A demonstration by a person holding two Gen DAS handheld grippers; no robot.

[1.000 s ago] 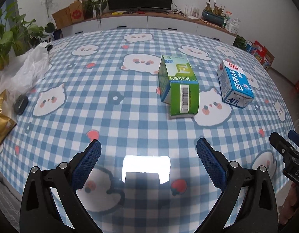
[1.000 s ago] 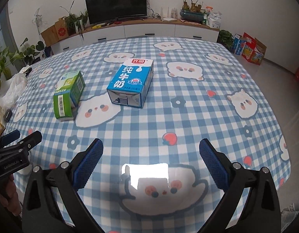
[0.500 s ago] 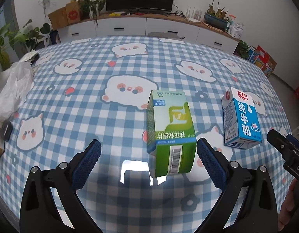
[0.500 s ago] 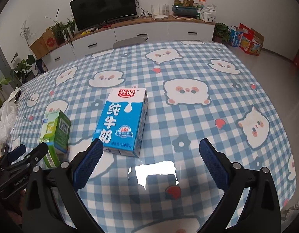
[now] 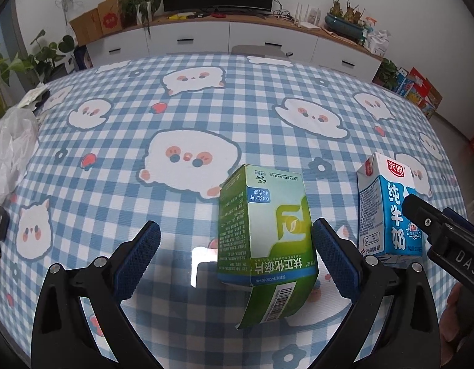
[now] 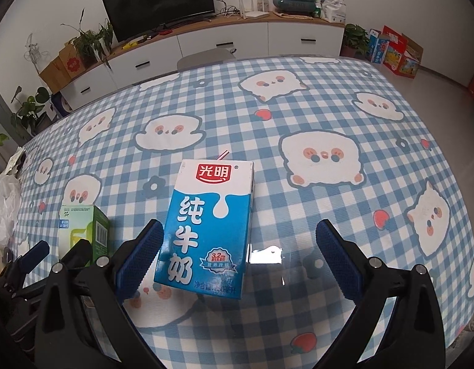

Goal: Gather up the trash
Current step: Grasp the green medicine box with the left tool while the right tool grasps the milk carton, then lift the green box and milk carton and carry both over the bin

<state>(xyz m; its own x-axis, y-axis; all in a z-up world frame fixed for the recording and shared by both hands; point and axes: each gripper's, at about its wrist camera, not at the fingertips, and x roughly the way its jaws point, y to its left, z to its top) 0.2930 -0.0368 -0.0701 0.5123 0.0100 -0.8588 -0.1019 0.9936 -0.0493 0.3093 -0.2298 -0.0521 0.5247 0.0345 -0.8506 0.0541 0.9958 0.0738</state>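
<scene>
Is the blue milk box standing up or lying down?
Lying down. The milk box rests flat on the checked tablecloth, front label facing up, straw poking out its far end.

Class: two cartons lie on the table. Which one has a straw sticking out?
The blue milk carton: a thin straw pokes from its far end. The green carton shows none.

Left claw (image 5: pixel 235 244) spread wide, blue-padded fingers (image 5: pixel 137 258) pointing forward and low. Right claw (image 6: pixel 237 246) likewise wide apart, gripping nothing, held level alongside. Each seen at the edge of the other's view; bare fingertips of right hand (image 5: pixel 452 299) glimpsed behind its frame.
</scene>
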